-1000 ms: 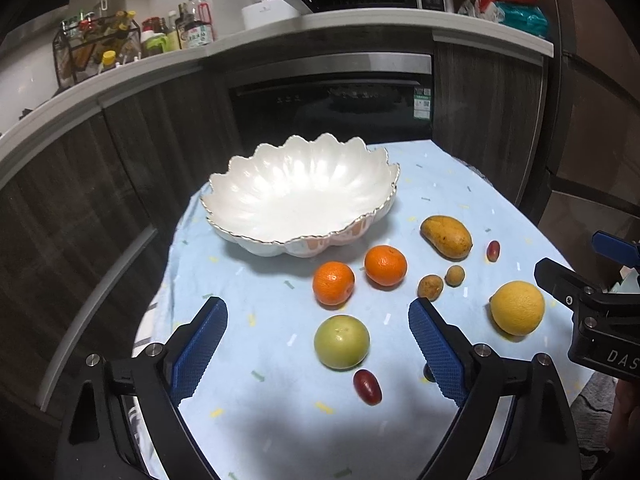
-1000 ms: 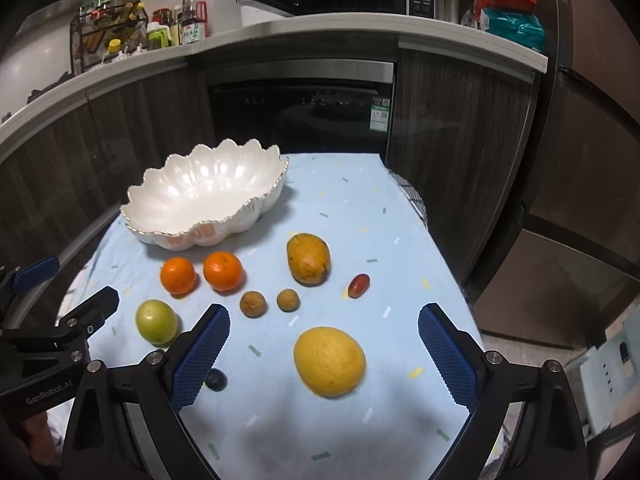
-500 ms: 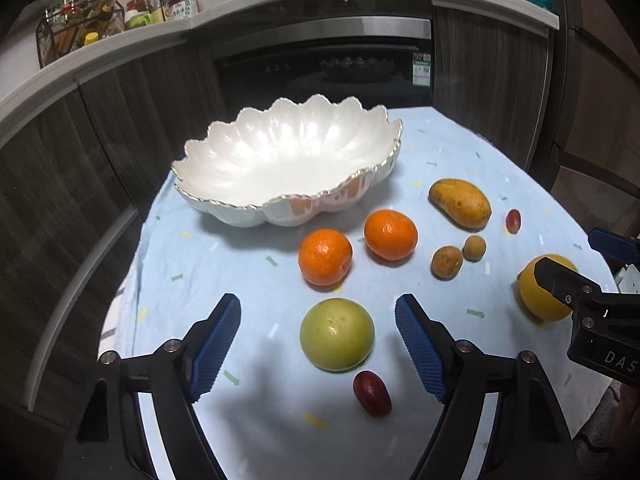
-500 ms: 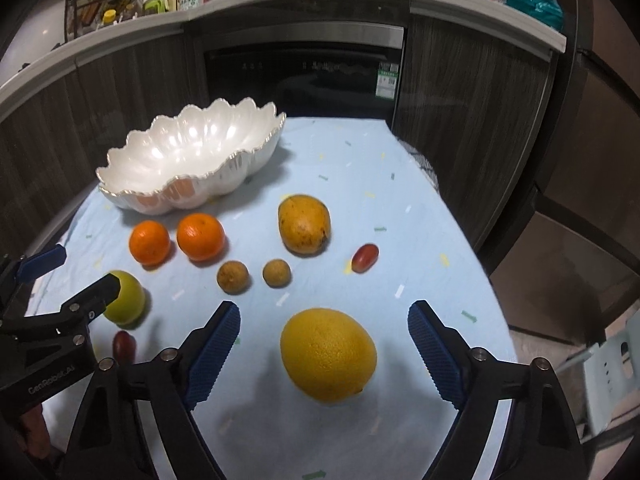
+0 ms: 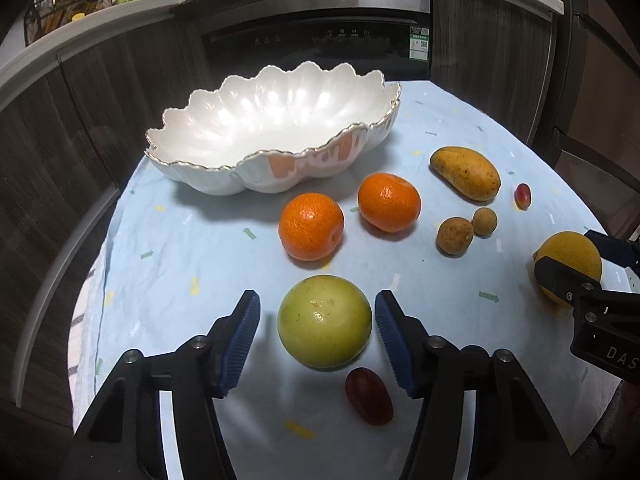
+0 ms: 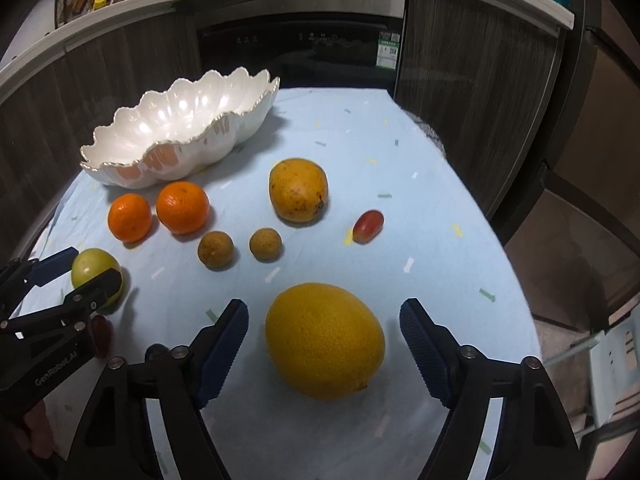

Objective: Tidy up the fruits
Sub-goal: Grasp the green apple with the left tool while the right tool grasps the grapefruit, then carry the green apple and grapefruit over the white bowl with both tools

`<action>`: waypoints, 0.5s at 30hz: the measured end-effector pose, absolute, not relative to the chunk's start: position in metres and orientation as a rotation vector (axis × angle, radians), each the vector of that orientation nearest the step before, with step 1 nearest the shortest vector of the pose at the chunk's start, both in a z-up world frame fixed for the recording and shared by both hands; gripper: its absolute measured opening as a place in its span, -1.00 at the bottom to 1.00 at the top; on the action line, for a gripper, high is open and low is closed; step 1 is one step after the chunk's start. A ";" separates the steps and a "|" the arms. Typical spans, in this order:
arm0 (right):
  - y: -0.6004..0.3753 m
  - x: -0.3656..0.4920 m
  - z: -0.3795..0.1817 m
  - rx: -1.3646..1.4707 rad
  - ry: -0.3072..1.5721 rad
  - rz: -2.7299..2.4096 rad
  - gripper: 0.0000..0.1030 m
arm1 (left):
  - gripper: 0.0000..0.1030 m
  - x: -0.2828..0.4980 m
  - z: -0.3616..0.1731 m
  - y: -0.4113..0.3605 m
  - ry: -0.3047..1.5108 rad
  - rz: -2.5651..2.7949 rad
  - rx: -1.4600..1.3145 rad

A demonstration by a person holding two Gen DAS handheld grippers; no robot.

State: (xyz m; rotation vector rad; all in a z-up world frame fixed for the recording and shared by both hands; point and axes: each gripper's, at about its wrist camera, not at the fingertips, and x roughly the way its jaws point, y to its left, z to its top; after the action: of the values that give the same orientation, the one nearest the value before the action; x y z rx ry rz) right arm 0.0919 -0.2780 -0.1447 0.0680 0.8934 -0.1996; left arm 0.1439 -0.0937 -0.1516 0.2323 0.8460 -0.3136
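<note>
now lower than a second ago, the left gripper [image 5: 316,330] is closing around the green fruit [image 5: 325,321], its right pad almost touching, and the right gripper [image 6: 324,338] is closing around the yellow citrus [image 6: 325,340] with gaps both sides. beyond, at twelve o'clock, two oranges [image 5: 311,226] sit just before the white bowl [image 5: 276,128]; bare tablecloth [image 6: 420,184] runs toward one o'clock to the table's far edge.

Both wrist views look steeply down, close over the tablecloth [image 5: 200,248], sharing the white bowl [image 6: 132,168].
</note>
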 end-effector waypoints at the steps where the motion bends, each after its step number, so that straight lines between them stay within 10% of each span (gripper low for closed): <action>1: -0.279 0.093 -0.147 0.075 0.902 -0.196 0.43 | 0.05 0.144 -0.153 -0.094 0.850 -0.316 0.231; 15: -0.285 0.098 -0.158 0.115 0.934 -0.181 0.16 | -0.06 0.144 -0.156 -0.096 0.845 -0.325 0.228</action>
State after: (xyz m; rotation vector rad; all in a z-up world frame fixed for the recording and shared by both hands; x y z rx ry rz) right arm 0.0984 -0.2855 -0.1584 0.1148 0.9343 -0.1813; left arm 0.1436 -0.0958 -0.1565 0.2279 0.8448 -0.3252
